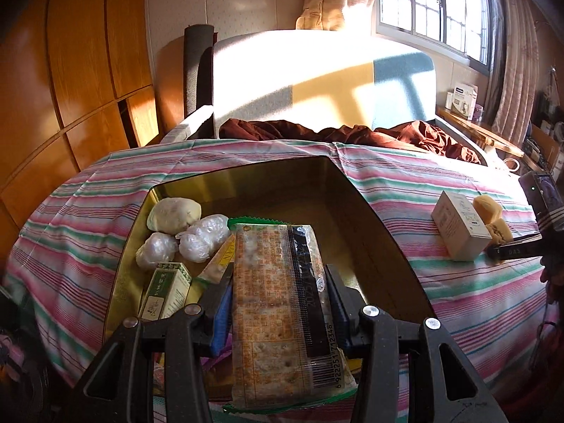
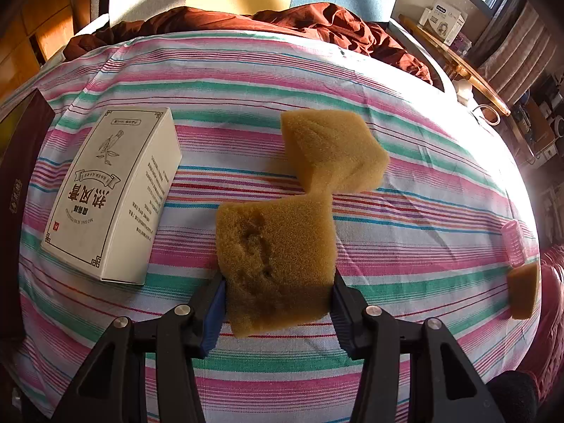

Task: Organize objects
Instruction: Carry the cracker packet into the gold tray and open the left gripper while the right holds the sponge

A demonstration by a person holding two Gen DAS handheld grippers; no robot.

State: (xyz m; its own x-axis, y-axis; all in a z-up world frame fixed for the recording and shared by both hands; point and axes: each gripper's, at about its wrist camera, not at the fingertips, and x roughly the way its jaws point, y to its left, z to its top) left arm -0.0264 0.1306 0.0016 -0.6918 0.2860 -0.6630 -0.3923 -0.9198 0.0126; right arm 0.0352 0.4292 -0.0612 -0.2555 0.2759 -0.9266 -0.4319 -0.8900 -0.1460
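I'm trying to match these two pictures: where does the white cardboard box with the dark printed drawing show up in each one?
Left wrist view: the white cardboard box lies far right on the striped bedsheet, beside a yellow-brown foam sponge.
Right wrist view: the same box lies at left, printed face up, apart from the sponge that sits between the right gripper fingers.
Shared landmark: the rumpled dark red blanket behind the sheet.
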